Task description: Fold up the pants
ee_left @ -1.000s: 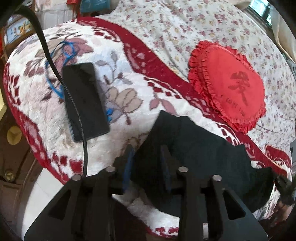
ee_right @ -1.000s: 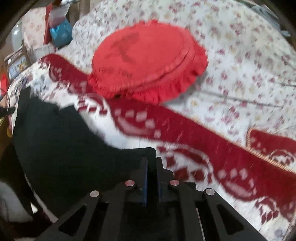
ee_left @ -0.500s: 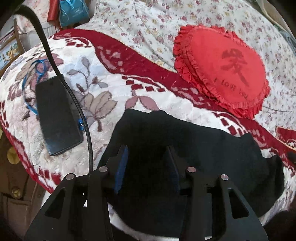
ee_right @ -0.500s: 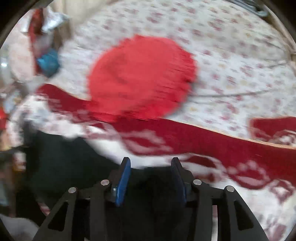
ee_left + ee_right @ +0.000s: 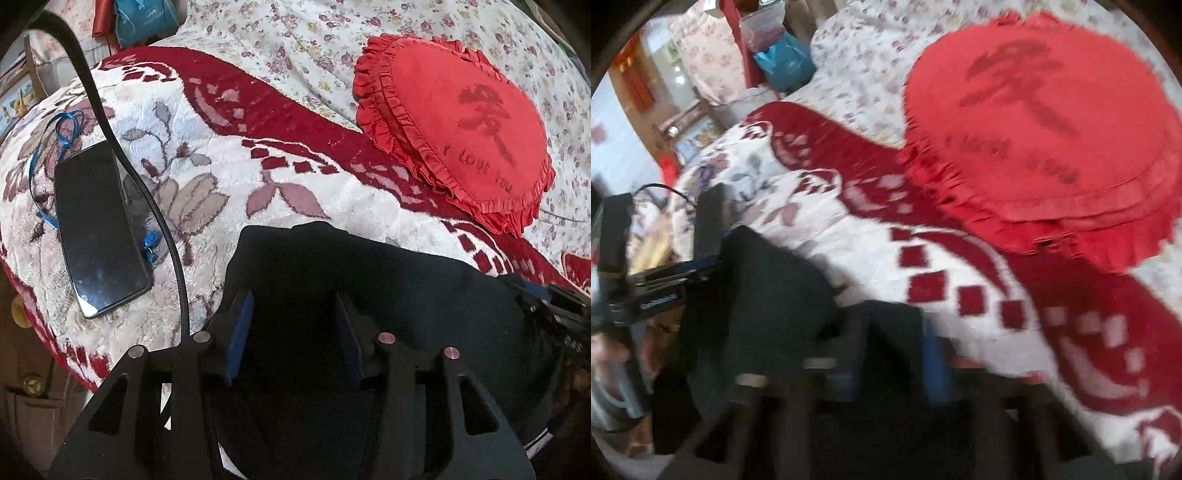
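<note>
The black pants [image 5: 388, 288] lie folded on the red and white floral blanket [image 5: 229, 184], near its front edge. My left gripper [image 5: 291, 321] is open, its blue-padded fingers [image 5: 240, 332] spread just above the pants' left part. My right gripper [image 5: 894, 350] is open and blurred, over the right end of the pants [image 5: 775, 288]. The right gripper also shows at the right edge of the left wrist view [image 5: 557, 306], and the left gripper at the left of the right wrist view [image 5: 665, 273].
A black phone [image 5: 96, 232] with a blue strap lies on the blanket at the left, and a black cable [image 5: 147, 192] runs beside it. A red heart-shaped frilled cushion [image 5: 465, 122] sits behind on the flowered sheet [image 5: 295, 44]. The bed edge drops away at the left.
Both grippers have opened and let go of the pants, which now lie flat on the blanket. The left gripper has moved right and the right gripper is swinging, blurred.
</note>
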Motion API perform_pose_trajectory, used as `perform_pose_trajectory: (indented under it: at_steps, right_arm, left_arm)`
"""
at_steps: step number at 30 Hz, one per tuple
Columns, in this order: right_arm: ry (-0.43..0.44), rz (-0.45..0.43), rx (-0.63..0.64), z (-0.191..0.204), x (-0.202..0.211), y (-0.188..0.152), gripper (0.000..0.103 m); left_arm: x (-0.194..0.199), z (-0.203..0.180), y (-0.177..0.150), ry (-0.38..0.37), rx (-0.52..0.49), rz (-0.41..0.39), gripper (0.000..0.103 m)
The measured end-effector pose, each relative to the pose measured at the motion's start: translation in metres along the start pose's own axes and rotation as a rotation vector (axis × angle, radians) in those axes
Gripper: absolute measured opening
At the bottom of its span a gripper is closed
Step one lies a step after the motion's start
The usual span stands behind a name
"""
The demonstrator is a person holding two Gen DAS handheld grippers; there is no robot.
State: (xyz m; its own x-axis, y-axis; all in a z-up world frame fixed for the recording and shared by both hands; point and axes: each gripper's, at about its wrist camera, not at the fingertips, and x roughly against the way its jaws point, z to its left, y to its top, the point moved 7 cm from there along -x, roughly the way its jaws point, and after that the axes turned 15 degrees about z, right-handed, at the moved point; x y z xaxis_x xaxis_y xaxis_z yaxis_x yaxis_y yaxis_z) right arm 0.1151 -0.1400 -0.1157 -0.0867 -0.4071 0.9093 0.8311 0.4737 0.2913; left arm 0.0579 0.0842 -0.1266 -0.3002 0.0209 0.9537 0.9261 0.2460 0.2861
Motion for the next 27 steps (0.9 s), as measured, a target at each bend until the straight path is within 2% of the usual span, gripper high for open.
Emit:
perform_pose_trajectory:
  at_steps: [1,5,7,10,15,19,22,27]
  right_arm:
    - [-0.013,-0.004,0.001,-0.001,0.001,0.0,0.007]
    - [-0.022,-0.075,-0.061,-0.015,0.021,0.009,0.006]
    - [-0.037,-0.062,-0.071,-0.019,0.015,0.011,0.006]
    - [-0.106,-0.013,-0.056,-0.021,-0.011,0.012,0.006]
    - [-0.125,-0.059,-0.11,-0.03,-0.002,0.017,0.006]
    - [-0.14,-0.118,-0.127,-0.028,0.039,0.006,0.014]
    - [-0.112,-0.153,-0.137,-0.021,0.068,-0.016,0.033]
    - [-0.133,-0.139,-0.098,-0.003,0.085,-0.071,0.035]
  left_arm:
    - [0.0,0.001,0.001,-0.002,0.001,0.0,0.046]
    - [-0.001,0.002,0.008,-0.003,0.014,-0.014,0.049]
    - [-0.004,0.002,0.01,0.002,0.021,-0.019,0.056]
    - [-0.011,0.002,0.012,0.001,0.037,-0.026,0.06]
    - [-0.011,0.002,0.014,0.012,0.035,-0.024,0.061]
    - [0.001,0.001,0.012,0.024,0.033,-0.041,0.061]
    - [0.017,-0.005,0.008,0.02,0.022,-0.069,0.061]
    - [0.039,-0.028,-0.001,0.011,-0.028,-0.102,0.061]
